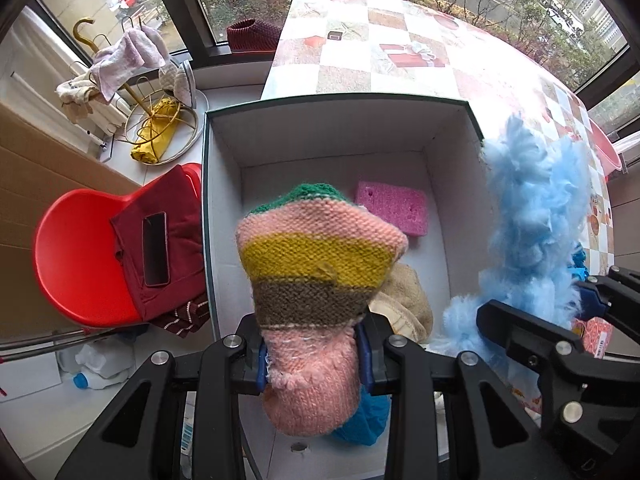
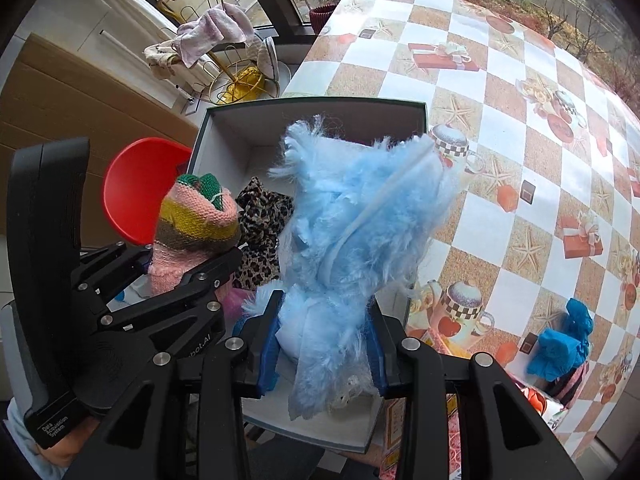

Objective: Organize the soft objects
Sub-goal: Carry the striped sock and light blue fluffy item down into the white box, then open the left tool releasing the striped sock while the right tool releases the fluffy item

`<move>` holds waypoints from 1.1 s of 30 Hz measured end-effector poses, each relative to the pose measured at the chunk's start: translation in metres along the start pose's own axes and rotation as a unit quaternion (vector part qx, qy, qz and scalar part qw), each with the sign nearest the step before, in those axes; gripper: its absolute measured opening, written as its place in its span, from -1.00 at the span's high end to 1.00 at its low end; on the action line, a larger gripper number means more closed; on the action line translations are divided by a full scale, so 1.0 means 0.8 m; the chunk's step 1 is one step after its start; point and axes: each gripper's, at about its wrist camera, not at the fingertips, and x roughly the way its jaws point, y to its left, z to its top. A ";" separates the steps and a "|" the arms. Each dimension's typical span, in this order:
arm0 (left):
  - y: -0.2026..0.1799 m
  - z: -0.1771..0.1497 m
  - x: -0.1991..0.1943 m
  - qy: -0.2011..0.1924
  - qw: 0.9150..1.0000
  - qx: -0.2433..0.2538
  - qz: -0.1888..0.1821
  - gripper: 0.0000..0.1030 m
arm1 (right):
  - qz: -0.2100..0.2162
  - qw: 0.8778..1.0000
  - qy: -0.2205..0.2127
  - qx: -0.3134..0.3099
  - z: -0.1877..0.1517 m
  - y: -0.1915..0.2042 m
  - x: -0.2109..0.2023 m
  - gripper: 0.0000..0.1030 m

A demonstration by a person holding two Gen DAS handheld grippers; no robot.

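While both soft items hang above the open box [image 1: 224,152], the knitted striped sock [image 1: 316,276] sits pinched between the fingers of the left gripper [image 1: 314,356], which are closed tight on its pink lower part, its green cuff pointing up over the box's middle. The fluffy blue piece [image 2: 360,216] is clamped the same way in the right gripper [image 2: 324,344], held over the box's right wall, presumably so each can be dropped inside. Already in the box lie a pink sponge [image 1: 394,208] near the far wall, a beige item [image 1: 408,300] and a leopard-print fabric [image 2: 260,228] (seen only from the right wrist). The box stands at the near left edge of the checkered desk [image 2: 520,160], beside a red chair [image 1: 76,248].
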 end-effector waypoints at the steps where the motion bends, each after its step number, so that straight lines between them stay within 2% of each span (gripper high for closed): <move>1: 0.000 0.003 0.002 0.001 1.000 -0.002 0.000 0.31 | -0.002 1.000 0.000 0.003 0.003 -0.002 0.002 0.24; 18: -0.008 0.026 0.020 0.007 1.000 -0.010 0.007 0.30 | -0.008 1.000 0.003 0.023 0.046 -0.024 0.020 0.24; 33: -0.009 0.026 0.025 0.014 1.000 -0.012 0.007 0.29 | -0.020 1.000 0.001 0.021 0.058 -0.013 0.029 0.24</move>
